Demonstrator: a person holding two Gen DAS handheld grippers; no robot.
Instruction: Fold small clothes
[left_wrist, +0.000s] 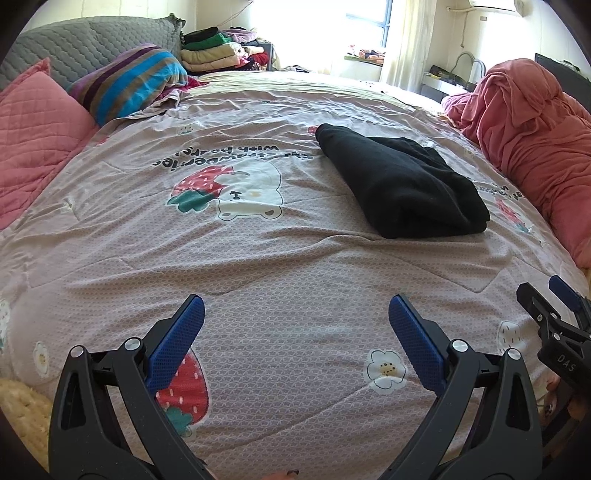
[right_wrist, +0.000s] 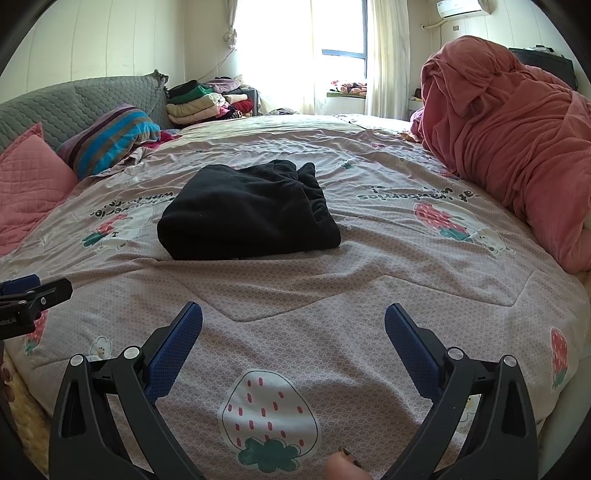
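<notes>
Folded black fleece garment (right_wrist: 247, 210) lies in a compact stack on the bed's pink strawberry-print quilt (right_wrist: 332, 295), ahead of both tools and touching neither; what kind of garment it is cannot be told from these views. Left hand-held gripper (left_wrist: 295, 325) and right hand-held gripper (right_wrist: 293, 328) both hover above the quilt with blue-padded jaws spread wide and nothing between them. A bunched pink blanket (right_wrist: 509, 140) lies along the quilt's right edge, well apart from the garment.
</notes>
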